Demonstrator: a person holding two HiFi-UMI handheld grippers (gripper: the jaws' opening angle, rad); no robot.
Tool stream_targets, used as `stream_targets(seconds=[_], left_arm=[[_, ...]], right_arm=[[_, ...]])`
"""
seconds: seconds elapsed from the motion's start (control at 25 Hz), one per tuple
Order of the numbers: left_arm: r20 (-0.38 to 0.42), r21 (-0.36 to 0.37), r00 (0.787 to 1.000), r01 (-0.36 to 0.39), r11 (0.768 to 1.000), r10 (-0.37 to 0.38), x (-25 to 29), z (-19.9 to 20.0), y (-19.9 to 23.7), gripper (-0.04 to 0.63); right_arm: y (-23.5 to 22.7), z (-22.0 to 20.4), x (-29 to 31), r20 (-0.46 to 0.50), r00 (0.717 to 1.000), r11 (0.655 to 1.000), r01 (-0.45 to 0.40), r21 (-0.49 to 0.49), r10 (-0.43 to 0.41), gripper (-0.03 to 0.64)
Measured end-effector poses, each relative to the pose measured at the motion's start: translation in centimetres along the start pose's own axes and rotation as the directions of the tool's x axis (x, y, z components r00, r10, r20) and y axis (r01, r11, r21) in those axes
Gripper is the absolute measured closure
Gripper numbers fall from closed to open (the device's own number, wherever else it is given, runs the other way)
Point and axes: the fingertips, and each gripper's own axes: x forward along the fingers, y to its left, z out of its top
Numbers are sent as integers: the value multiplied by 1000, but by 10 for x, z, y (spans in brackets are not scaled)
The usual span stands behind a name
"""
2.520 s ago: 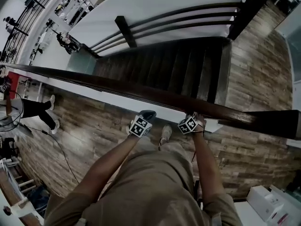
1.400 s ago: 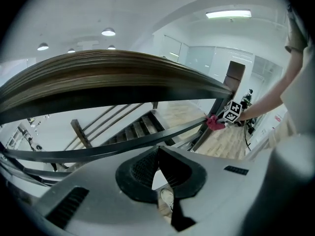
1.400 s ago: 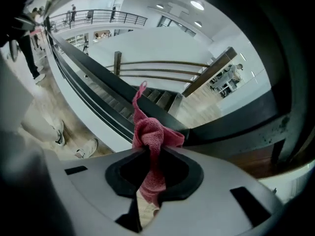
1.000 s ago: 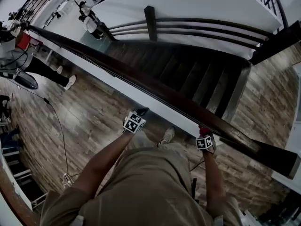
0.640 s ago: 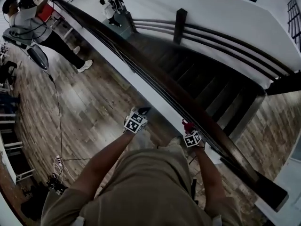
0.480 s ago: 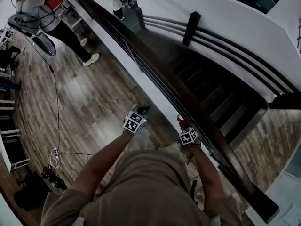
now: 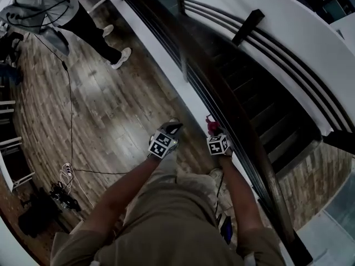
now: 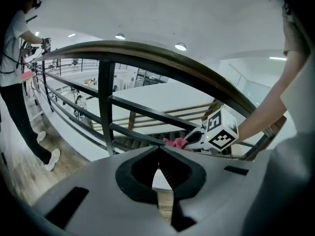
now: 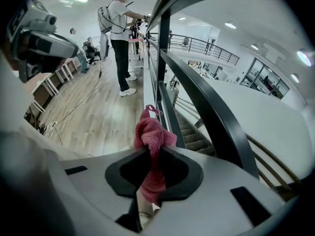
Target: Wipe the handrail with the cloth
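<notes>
My right tool (image 9: 150,156) pinches a crumpled pink cloth (image 9: 153,132) just beside the dark wooden handrail (image 9: 206,102). My left tool (image 8: 158,151) is pressed together, empty.

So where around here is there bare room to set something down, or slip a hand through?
The wood floor is bare between the cable and the railing's white base. A hand could probably pass under the handrail, above the top bar. It is crowded around the bystander and the gear at lower left.
</notes>
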Motion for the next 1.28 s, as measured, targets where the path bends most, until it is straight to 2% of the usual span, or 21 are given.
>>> stream_targets(seconds=[0.36,0.68,0.96,1.16,1.28], left_arm=[[-11,32,1000,13,999,-13,17,38,126,577],[-18,7,1000,-2,1000,2,37,53,189,577],[-34,6,999,-13,1000,13,48,49,219,577],[-50,-6,998,-26,1000,26,41,38,230,577],[-54,-11,998,-34,999,33,40,32,229,577]], right_arm=[[6,159,90,81,992,996,91,8,-92,557],[-3,256,166,117,974,981,196,-6,-194,557],[-9,292,222,95,967,970,240,-35,-236,557],[-10,298,247,70,967,967,247,-57,-243,557],[-14,292,260,16,971,970,239,-34,-239,557]])
